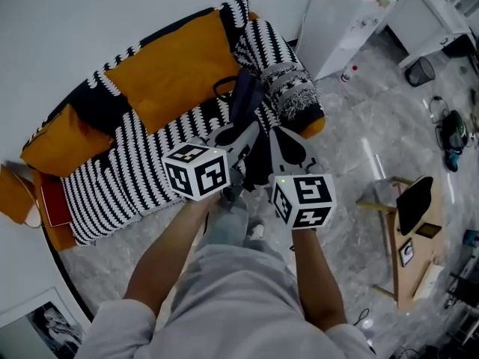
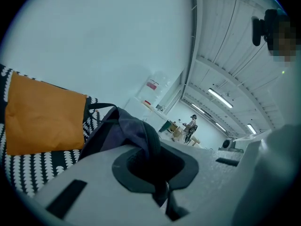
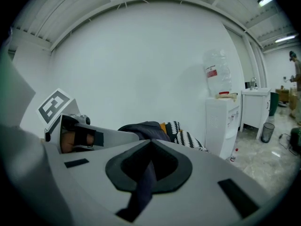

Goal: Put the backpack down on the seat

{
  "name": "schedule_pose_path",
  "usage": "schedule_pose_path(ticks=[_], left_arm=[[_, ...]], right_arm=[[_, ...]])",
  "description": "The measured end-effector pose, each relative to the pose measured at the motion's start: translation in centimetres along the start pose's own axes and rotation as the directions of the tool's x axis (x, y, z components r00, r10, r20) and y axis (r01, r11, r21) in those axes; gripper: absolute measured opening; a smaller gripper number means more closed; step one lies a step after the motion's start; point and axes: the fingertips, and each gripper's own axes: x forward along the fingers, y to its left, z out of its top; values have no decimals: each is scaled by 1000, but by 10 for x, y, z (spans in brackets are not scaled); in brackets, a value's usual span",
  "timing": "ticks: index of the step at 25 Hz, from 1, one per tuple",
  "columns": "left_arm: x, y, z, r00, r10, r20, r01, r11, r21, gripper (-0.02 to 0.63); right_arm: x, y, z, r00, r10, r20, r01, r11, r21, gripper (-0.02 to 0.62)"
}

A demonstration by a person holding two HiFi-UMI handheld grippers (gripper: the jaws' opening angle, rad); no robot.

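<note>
A dark navy backpack [image 1: 248, 99] hangs in front of me over the right part of a sofa seat [image 1: 127, 178] covered in a black-and-white pattern. My left gripper [image 1: 241, 137] is shut on one of its straps, and the bag [image 2: 126, 127] bulges just beyond the closed jaws in the left gripper view. My right gripper [image 1: 289, 146] is shut on another strap [image 3: 146, 175], which runs down between its jaws, with the bag's top [image 3: 143, 127] behind. Both grippers sit close together, side by side. The bag's lower part is hidden behind them.
Orange cushions [image 1: 176, 69] lean on the sofa back, and a patterned throw [image 1: 288, 88] lies on its right end. A white water dispenser [image 1: 337, 21] stands right of the sofa, with a small bottle [image 1: 346, 73] on the floor. A wooden stool [image 1: 408, 215] stands to my right.
</note>
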Motion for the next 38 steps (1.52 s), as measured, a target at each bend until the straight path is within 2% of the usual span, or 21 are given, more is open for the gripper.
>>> schedule_pose_path(ticks=[6, 11, 18, 25, 29, 34, 36, 38], left_arm=[[41, 43, 27, 996, -64, -69, 66, 997, 27, 8], [65, 82, 48, 982, -139, -131, 148, 987, 64, 8], [90, 126, 66, 936, -270, -225, 296, 951, 90, 8], [95, 167, 70, 891, -341, -299, 384, 919, 96, 8], [87, 196, 69, 867, -324, -379, 399, 907, 135, 8], [75, 237, 51, 850, -237, -471, 358, 915, 186, 8], [72, 249, 44, 848, -209, -487, 338, 921, 193, 8], [71, 264, 45, 857, -183, -482, 309, 931, 196, 9]], right_arm=[[61, -19, 18, 999, -19, -28, 19, 1000, 2, 2], [112, -22, 23, 998, -37, -52, 37, 999, 1, 2], [165, -26, 19, 995, -44, -94, 46, 999, 23, 2], [205, -22, 12, 991, -24, -134, 28, 999, 23, 2], [227, -15, 12, 989, 1, -147, 1, 1000, 15, 2], [246, -3, 5, 984, 35, -173, -35, 999, 3, 2], [252, 1, 1, 981, 46, -187, -46, 999, 4, 2], [259, 6, -2, 979, 57, -197, -58, 998, 1, 2]])
